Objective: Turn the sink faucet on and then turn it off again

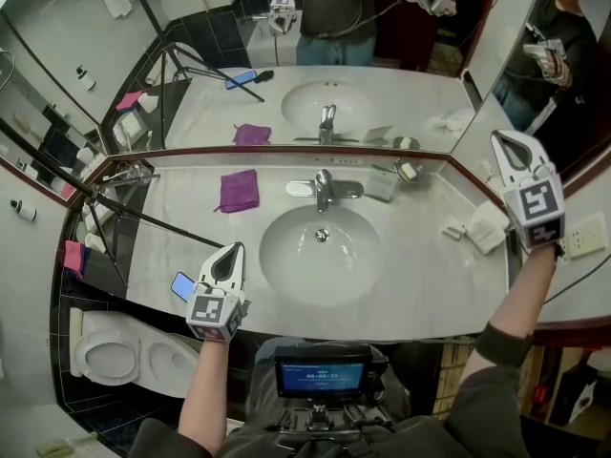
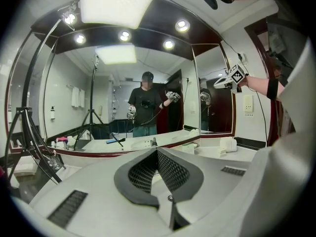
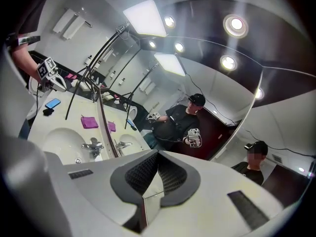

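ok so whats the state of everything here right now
chrome sink faucet: off, no water stream visible
white oval basin: empty, no water pooled
purple cloth: folded, flat on the counter
blue phone: lying at the counter's front edge
small chest-mounted screen: lit
left gripper: fingers shut, nothing between them
right gripper: fingers shut, nothing between them, held away from the faucet
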`<state>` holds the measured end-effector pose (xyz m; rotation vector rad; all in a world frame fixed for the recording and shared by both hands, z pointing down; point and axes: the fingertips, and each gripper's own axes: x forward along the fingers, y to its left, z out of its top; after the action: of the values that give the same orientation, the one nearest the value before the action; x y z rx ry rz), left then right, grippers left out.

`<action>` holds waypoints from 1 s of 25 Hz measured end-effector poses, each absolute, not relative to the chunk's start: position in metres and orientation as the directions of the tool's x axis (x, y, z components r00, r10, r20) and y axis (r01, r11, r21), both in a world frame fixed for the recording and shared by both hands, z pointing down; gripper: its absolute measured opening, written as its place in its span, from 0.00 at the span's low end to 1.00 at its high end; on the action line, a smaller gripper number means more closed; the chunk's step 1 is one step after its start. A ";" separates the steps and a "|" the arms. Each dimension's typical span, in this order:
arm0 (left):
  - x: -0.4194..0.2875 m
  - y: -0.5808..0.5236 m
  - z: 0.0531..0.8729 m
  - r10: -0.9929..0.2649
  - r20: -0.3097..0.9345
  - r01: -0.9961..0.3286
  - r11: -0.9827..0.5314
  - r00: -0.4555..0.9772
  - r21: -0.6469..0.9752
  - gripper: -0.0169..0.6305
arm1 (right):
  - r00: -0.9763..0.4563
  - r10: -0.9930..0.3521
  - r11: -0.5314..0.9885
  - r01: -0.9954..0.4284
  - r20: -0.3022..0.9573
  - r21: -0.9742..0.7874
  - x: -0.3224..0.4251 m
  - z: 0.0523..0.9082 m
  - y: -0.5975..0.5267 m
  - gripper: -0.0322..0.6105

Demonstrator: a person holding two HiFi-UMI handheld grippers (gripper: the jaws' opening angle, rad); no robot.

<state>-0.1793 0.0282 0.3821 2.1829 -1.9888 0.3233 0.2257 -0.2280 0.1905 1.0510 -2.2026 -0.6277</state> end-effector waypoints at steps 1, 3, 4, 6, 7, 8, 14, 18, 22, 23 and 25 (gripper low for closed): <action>-0.179 0.028 0.382 -0.958 0.274 -0.995 -0.095 0.085 -0.025 0.03 | -0.498 -0.806 0.572 -0.518 0.320 0.635 0.227 0.190 -0.228 0.08; -0.180 0.029 0.383 -0.959 0.271 -0.996 -0.089 0.080 -0.020 0.03 | -0.498 -0.804 0.575 -0.516 0.324 0.635 0.228 0.192 -0.228 0.08; -0.181 0.029 0.383 -0.960 0.269 -0.996 -0.084 0.078 -0.012 0.03 | -0.497 -0.803 0.578 -0.512 0.329 0.635 0.228 0.194 -0.227 0.08; -0.182 0.030 0.383 -0.961 0.265 -0.997 -0.076 0.074 0.003 0.03 | -0.495 -0.800 0.582 -0.505 0.338 0.638 0.229 0.197 -0.227 0.08; -0.182 0.030 0.383 -0.962 0.264 -0.997 -0.075 0.074 0.007 0.03 | -0.495 -0.800 0.583 -0.503 0.340 0.638 0.230 0.199 -0.228 0.08; -0.182 0.029 0.383 -0.962 0.263 -0.997 -0.074 0.074 0.008 0.03 | -0.494 -0.799 0.584 -0.504 0.341 0.637 0.231 0.200 -0.228 0.08; -0.178 0.029 0.380 -0.962 0.264 -0.998 -0.065 0.062 -0.002 0.03 | -0.492 -0.800 0.586 -0.516 0.344 0.625 0.241 0.209 -0.231 0.08; -0.177 0.031 0.377 -0.963 0.266 -0.999 -0.046 0.039 -0.022 0.03 | -0.501 -0.800 0.587 -0.535 0.331 0.608 0.249 0.218 -0.233 0.08; -0.176 0.032 0.374 -0.961 0.276 -0.998 -0.038 0.021 -0.056 0.03 | -0.494 -0.826 0.553 -0.623 0.271 0.553 0.259 0.230 -0.242 0.08; -0.175 0.032 0.375 -0.959 0.281 -0.997 -0.042 0.024 -0.059 0.03 | -0.488 -0.835 0.543 -0.653 0.255 0.528 0.263 0.236 -0.243 0.08; -0.172 0.029 0.376 -0.956 0.290 -0.996 -0.061 0.040 -0.062 0.03 | -0.465 -0.852 0.520 -0.704 0.241 0.483 0.273 0.253 -0.246 0.08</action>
<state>-0.1723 0.0294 0.3762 2.1465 -2.0380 0.3830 0.2735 -0.2464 0.2534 1.2724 -2.3114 -0.4402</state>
